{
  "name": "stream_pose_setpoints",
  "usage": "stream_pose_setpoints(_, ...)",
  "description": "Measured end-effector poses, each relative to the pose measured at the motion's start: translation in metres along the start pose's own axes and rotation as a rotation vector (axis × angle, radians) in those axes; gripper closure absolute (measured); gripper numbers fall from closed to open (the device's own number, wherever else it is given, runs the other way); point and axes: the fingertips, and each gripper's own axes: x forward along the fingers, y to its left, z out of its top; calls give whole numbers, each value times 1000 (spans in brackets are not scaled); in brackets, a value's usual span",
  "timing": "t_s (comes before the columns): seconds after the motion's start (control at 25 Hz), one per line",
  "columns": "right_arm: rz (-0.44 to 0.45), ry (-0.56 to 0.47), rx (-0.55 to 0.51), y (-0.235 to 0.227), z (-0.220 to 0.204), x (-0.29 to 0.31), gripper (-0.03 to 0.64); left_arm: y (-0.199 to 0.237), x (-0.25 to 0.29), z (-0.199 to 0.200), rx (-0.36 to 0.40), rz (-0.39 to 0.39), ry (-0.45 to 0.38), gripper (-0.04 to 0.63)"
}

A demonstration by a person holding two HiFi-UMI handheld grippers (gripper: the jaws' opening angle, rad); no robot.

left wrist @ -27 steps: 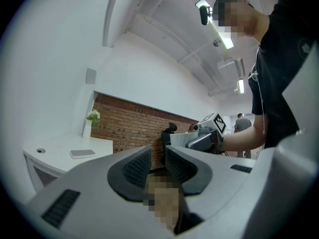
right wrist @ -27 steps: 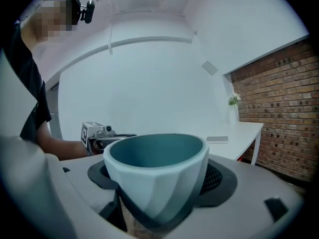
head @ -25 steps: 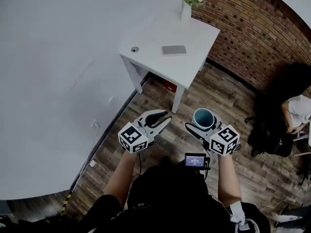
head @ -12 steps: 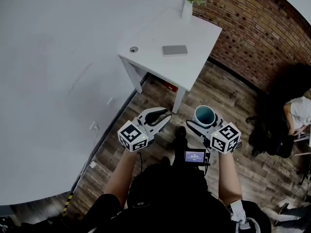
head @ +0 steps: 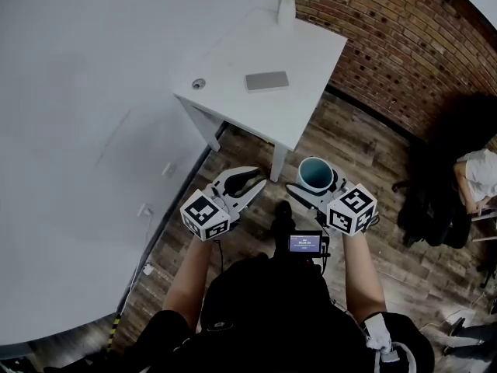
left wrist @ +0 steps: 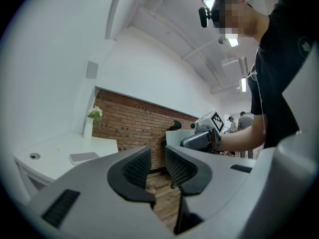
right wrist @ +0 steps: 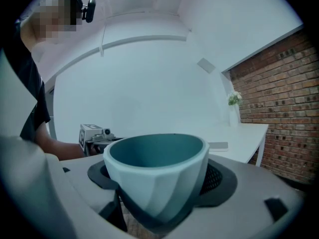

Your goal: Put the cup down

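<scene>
A teal cup sits upright between the jaws of my right gripper, which is shut on its sides. In the right gripper view the cup fills the middle, with the dark pads pressed against it. My left gripper is held level beside it, to the left. Its jaws stand a narrow gap apart around nothing. Both grippers hang over the wooden floor, just short of the near corner of a white table.
On the white table lie a grey flat slab and a small round fitting; a white vase with flowers stands at its far edge. A brick wall runs behind. A seated person and dark chairs are at the right.
Both grippers have moved forward together towards the table's near corner and sunk a little. The cup stays held in the right gripper.
</scene>
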Motion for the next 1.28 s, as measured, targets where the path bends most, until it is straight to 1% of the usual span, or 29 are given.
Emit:
stream_pose_setpoints(0.12, 6, 5, -2, -19, 5, 9, 210, 15, 15, 3, 5, 4, 1, 517)
stream_pose_setpoints(0.72, 51, 21, 9, -126, 44, 51, 209, 96, 111, 23, -25, 6, 25, 517)
stream_pose_setpoints(0.8, 56, 17, 13, -141, 49, 55, 209, 106, 123, 25, -37, 9, 21, 517)
stream_pose_setpoints(0.92, 69, 12, 16, -162, 58, 63, 210, 124, 138, 33, -75, 21, -2, 517)
stream_pose_setpoints(0.96, 76, 9, 17, -169, 62, 67, 209, 131, 144, 36, -66, 29, 1, 517)
stream_pose_setpoints(1.08, 95, 6, 19, -190, 72, 77, 209, 144, 164, 43, -3, 42, 39, 517)
stream_pose_setpoints(1.16, 105, 4, 21, -200, 77, 83, 209, 150, 173, 46, -2, 45, 38, 517)
stream_pose_setpoints(1.28, 117, 8, 24, -208, 79, 92, 209, 159, 177, 42, -25, 60, 31, 517)
